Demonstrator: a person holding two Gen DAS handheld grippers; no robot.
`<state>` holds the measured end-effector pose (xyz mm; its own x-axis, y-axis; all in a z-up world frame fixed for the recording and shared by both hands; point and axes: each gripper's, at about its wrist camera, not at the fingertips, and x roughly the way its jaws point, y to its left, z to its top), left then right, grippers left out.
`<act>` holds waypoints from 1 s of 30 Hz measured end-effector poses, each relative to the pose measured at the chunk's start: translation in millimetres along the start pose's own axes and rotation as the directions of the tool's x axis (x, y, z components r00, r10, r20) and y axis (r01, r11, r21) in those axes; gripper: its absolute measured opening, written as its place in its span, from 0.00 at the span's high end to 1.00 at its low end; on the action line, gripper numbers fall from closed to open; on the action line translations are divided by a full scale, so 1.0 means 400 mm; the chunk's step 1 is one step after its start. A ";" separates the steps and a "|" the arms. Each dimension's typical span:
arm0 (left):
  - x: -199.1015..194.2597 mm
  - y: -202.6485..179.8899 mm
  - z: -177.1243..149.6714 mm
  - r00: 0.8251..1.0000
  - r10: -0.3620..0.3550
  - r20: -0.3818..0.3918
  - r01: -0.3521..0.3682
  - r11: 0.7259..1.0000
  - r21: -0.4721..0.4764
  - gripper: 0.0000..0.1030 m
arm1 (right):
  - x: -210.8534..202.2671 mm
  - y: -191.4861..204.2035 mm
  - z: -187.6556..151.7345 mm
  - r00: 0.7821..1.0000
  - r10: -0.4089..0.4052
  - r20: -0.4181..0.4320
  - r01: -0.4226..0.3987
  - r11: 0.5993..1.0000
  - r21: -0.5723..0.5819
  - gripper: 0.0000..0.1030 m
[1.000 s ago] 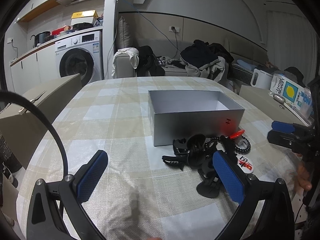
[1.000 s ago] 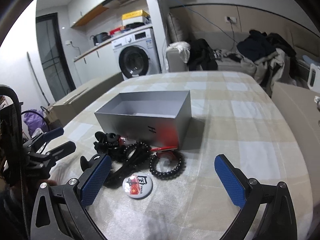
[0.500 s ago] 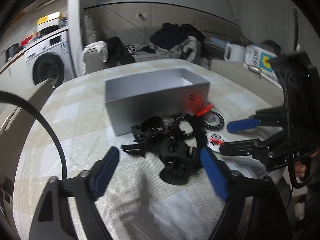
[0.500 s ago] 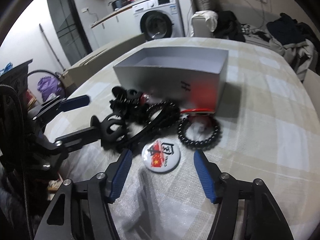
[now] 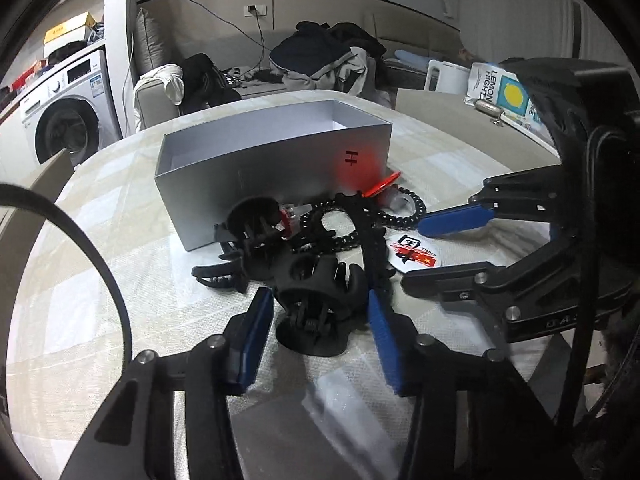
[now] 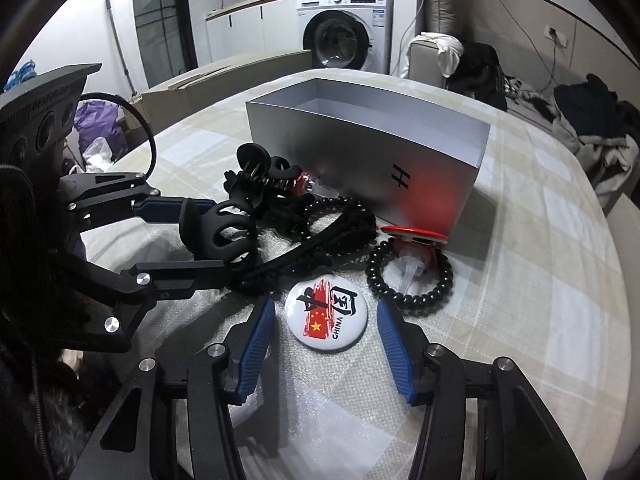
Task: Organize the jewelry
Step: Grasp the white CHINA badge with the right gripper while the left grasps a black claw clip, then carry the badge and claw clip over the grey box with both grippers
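Two tongs (image 5: pixel 320 308) (image 6: pixel 326 318) closing; claw clip (image 5: pixel 320 280) grip unclear.

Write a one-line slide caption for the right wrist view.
Right gripper closing around a round China badge on the checked tablecloth, beside black hair clips and a grey box.

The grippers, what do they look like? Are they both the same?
Yes, they match. The left gripper and the right gripper each have a black metal frame with silver screws and two fingers faced with ribbed blue pads. A thin black cable loops beside the left one. The right one's black body carries small pale lettering, too blurred to read.
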<state>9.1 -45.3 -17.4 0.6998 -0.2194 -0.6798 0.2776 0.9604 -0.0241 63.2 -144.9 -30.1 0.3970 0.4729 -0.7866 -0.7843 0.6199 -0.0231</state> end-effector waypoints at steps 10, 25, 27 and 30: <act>-0.028 0.011 -0.020 0.999 0.012 0.041 -0.010 0.999 -0.036 0.59 | 0.008 0.022 0.005 1.000 -0.019 0.016 0.020 1.000 -0.021 0.60; -0.064 0.013 0.029 0.990 0.033 0.135 -0.023 0.997 -0.077 0.59 | -0.087 -0.011 -0.002 0.989 0.050 0.137 -0.063 0.994 0.086 0.60; -0.066 0.019 0.038 0.988 0.045 0.146 -0.033 0.996 -0.086 0.59 | -0.097 -0.025 0.008 0.984 0.066 0.164 -0.085 0.990 0.116 0.60; -0.065 0.034 0.056 0.987 0.056 0.151 -0.038 0.992 -0.118 0.59 | -0.106 -0.047 0.027 0.980 0.054 0.191 -0.085 0.984 0.158 0.60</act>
<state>9.4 -30.4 16.2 0.8058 -0.1888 -0.5612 0.1712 0.9816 -0.0843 66.1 -169.7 10.5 0.4379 0.6162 -0.6546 -0.7301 0.6686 0.1410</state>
